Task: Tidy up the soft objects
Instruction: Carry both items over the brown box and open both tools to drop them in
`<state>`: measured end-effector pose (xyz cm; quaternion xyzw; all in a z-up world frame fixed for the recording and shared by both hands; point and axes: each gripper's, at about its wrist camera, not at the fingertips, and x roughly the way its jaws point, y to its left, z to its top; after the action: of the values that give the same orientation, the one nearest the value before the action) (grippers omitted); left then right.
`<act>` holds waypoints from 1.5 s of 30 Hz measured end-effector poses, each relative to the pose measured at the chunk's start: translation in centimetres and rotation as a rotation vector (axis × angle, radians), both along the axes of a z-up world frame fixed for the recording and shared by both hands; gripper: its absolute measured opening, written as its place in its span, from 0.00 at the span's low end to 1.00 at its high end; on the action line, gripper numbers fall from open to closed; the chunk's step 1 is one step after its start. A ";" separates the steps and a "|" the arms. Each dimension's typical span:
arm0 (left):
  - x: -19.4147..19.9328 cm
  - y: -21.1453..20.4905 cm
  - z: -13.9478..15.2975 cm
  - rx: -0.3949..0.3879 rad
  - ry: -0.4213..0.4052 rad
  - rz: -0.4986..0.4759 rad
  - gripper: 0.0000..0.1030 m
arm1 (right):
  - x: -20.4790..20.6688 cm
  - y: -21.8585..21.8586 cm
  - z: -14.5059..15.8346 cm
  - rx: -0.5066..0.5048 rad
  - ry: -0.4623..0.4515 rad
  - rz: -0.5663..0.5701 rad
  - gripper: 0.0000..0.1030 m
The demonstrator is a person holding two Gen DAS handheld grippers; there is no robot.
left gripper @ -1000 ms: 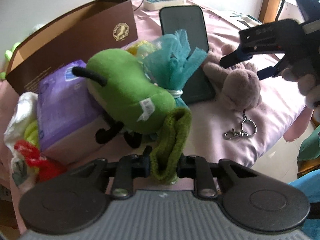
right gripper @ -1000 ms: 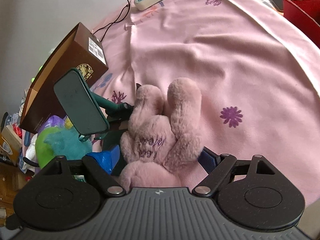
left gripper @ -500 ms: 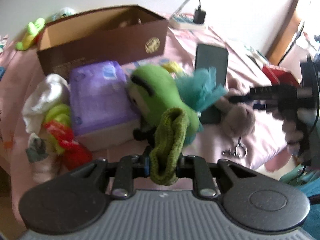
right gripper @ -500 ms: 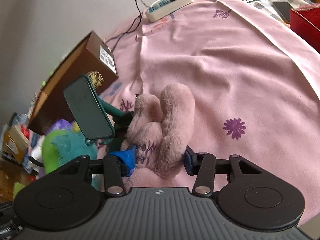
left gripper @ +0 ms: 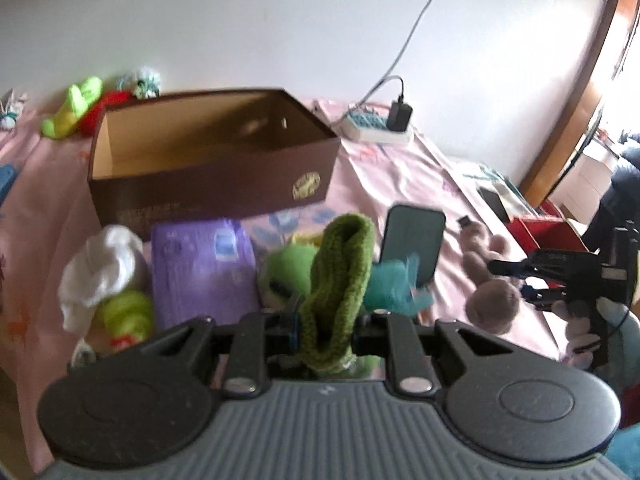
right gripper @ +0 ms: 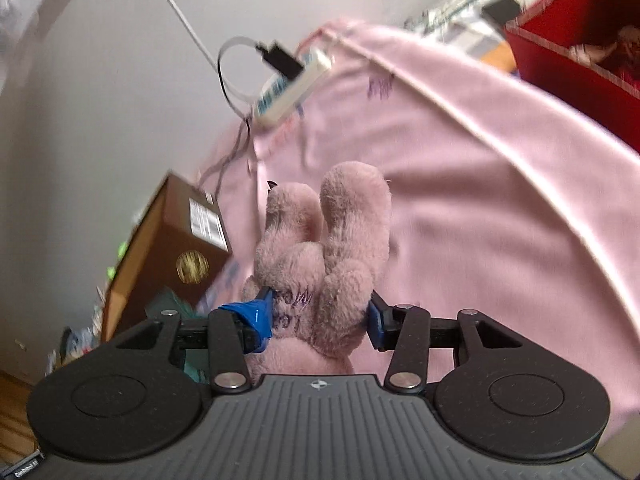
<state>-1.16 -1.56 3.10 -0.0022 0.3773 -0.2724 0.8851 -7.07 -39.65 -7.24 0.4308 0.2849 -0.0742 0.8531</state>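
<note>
Left wrist view: the left gripper point(left gripper: 326, 320), clamped on a green knitted sock point(left gripper: 338, 284), has risen since 1 s ago, so the open brown cardboard box point(left gripper: 212, 172) at the bed's far edge now shows its bare inside. The right gripper point(right gripper: 320, 320), which hung spread around the pink plush bunny point(right gripper: 324, 256) 1 s ago, now pinches it and lifts it off the pink bedsheet point(right gripper: 480, 200). Both soft things look ready to go into the box. Between lie a purple tissue pack point(left gripper: 200, 264), a green plush point(left gripper: 288, 264) and a propped phone point(left gripper: 412, 236), so the room to move is above them.
</note>
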 end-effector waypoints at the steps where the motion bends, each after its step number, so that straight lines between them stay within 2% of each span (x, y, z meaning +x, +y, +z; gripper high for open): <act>1: 0.3 -0.1 0.2 0.000 -0.008 0.005 0.20 | 0.5 -0.4 0.6 -0.002 -0.023 -0.003 0.30; 8: 4.0 -0.3 3.0 -0.012 -0.126 0.093 0.20 | 4.4 -1.5 5.4 -0.022 -0.159 0.011 0.30; 12: 6.4 0.8 4.7 -0.039 -0.163 0.145 0.20 | 7.2 -0.9 7.6 -0.008 -0.206 0.038 0.30; 17: 10.4 2.9 5.4 -0.034 -0.178 0.194 0.20 | 12.2 2.3 10.1 0.011 -0.228 0.120 0.30; 23: 16.4 5.2 4.6 -0.017 -0.149 0.228 0.20 | 19.6 7.5 12.2 -0.042 -0.225 0.227 0.30; 30: 23.0 6.4 2.4 0.009 -0.083 0.249 0.20 | 27.2 13.3 11.5 -0.153 -0.136 0.358 0.30; 34: 25.9 6.6 0.1 0.057 -0.037 0.267 0.20 | 30.2 16.1 9.4 -0.299 -0.024 0.430 0.30; 39: 28.2 6.4 -3.3 0.116 0.035 0.265 0.20 | 31.8 18.4 6.9 -0.485 0.062 0.474 0.32; 42: 29.2 6.4 -5.2 0.160 0.068 0.271 0.22 | 33.3 18.4 5.5 -0.534 0.095 0.487 0.34; 45: 29.3 6.4 -6.2 0.189 0.068 0.258 0.24 | 33.7 18.7 5.5 -0.587 0.070 0.488 0.34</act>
<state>28.16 4.81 -3.07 0.0235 0.4278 -0.1196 0.8956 26.62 -20.93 -1.78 0.0846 0.3745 0.0381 0.9226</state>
